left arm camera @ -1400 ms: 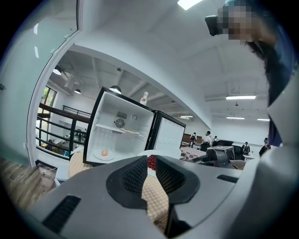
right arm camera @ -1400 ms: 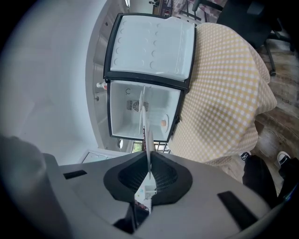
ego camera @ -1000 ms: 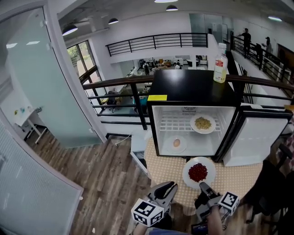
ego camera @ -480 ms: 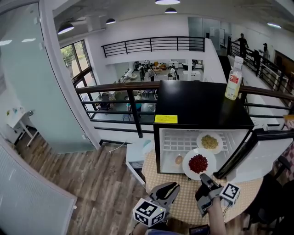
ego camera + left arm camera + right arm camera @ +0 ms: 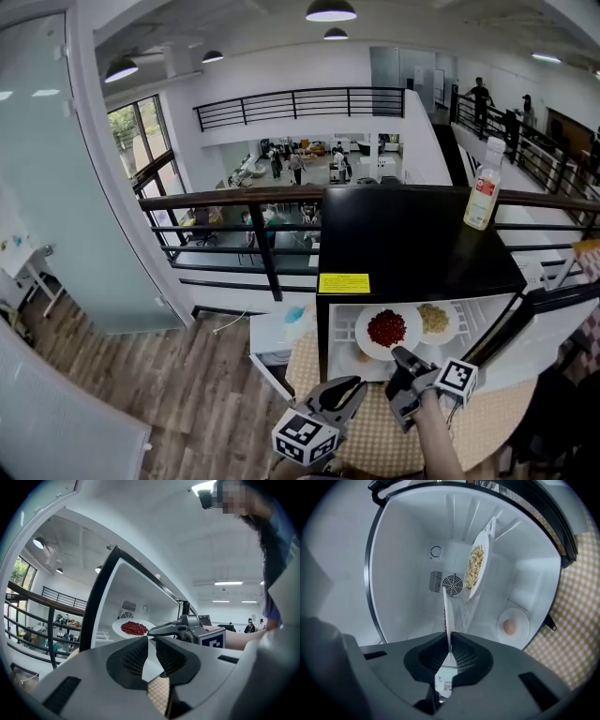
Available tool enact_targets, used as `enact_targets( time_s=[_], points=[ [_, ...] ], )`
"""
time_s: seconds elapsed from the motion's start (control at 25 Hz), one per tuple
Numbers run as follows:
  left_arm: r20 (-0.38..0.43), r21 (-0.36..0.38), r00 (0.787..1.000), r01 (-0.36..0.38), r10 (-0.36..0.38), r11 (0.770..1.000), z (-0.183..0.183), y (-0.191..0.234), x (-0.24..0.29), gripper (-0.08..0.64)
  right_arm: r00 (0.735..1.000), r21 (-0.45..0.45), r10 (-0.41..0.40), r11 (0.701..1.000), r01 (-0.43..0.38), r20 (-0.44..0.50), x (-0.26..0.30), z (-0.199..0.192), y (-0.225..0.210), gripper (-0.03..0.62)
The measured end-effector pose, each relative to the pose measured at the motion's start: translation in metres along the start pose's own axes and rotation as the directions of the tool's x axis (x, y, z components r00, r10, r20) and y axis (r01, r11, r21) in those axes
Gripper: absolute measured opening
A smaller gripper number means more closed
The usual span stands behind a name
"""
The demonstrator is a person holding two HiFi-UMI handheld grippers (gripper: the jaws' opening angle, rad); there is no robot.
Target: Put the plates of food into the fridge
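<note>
Plate of red food (image 5: 367,341), clamped in right claw (image 5: 400,356), partly hides egg plate (image 5: 519,617); left claw (image 5: 356,386) narrowly parted.

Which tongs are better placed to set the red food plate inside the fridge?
Right: the right tongs grip the red food plate by its rim at the open fridge; the left tongs are empty, behind.

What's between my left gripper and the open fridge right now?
Only bare checkered tablecloth, as the head view shows. The left gripper is open and empty; the right gripper holds the plate of red food at the fridge.
</note>
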State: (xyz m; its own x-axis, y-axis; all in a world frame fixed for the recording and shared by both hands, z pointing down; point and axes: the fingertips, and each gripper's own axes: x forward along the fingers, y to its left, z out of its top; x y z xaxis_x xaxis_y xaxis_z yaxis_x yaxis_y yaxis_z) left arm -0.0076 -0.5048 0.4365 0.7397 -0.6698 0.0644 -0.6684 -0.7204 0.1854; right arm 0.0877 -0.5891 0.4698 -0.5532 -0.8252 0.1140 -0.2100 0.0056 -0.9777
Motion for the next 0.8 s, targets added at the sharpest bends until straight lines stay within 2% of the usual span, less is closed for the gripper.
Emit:
enact_targets(
  time_s=[0.4,0.68,0.8],
  points=[
    [-0.001,-0.036,1.0,0.014,-0.014,0.999,-0.003,0.023,0.005,0.063,0.998,0.018,-0.053,0.998,0.053,-0.015,0.046,-0.007,-0.005,0.028],
    [-0.002,-0.043,1.0,0.011,-0.011,0.999,-0.003,0.031,0.004,0.064,0.997,-0.04,-0.079,0.996,0.079,0.006,0.058,0.001,-0.003,0.035],
    [-0.001,-0.043,1.0,0.003,-0.003,0.999,-0.003,0.033,0.003,0.063,0.997,-0.119,-0.083,0.989,0.083,0.004,0.059,0.004,0.001,0.054]
  ],
)
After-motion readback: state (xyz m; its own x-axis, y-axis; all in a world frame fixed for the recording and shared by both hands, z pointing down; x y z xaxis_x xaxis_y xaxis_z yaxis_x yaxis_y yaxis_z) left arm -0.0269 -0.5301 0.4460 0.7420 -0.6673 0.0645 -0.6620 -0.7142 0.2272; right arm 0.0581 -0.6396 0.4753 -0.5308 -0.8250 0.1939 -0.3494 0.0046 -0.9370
